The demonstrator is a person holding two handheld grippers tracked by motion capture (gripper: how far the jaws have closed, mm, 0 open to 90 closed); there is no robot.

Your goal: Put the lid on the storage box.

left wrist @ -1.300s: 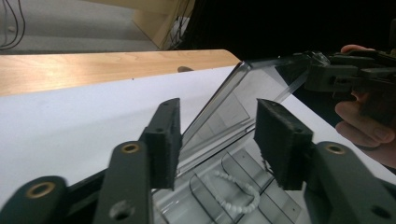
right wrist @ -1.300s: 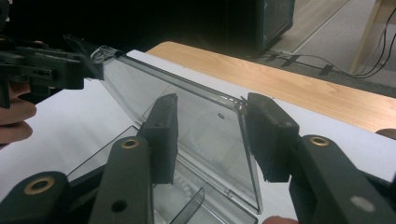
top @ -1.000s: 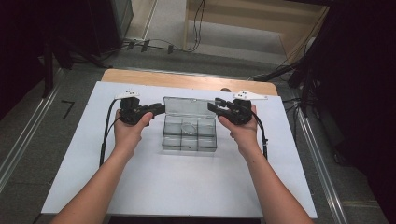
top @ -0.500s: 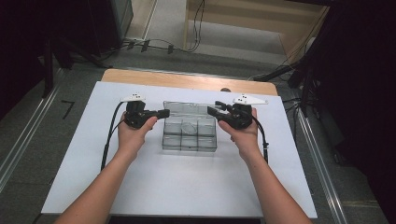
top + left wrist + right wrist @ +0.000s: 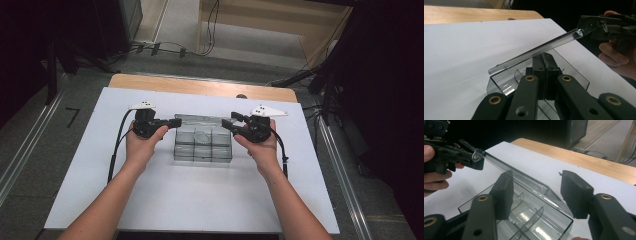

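At frame centre, the left gripper pinches the clear box lid; the right gripper jaws gape, opening wider.

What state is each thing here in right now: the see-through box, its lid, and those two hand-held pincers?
Clear box: resting flat on the white board, not closed.
Lid: partly raised, tilted above the box.
Left gripper: jaws shut, tips at the lid's end; whether it pinches the lid is unclear.
Right gripper: jaws open and just been opening, the lid's other end between them.
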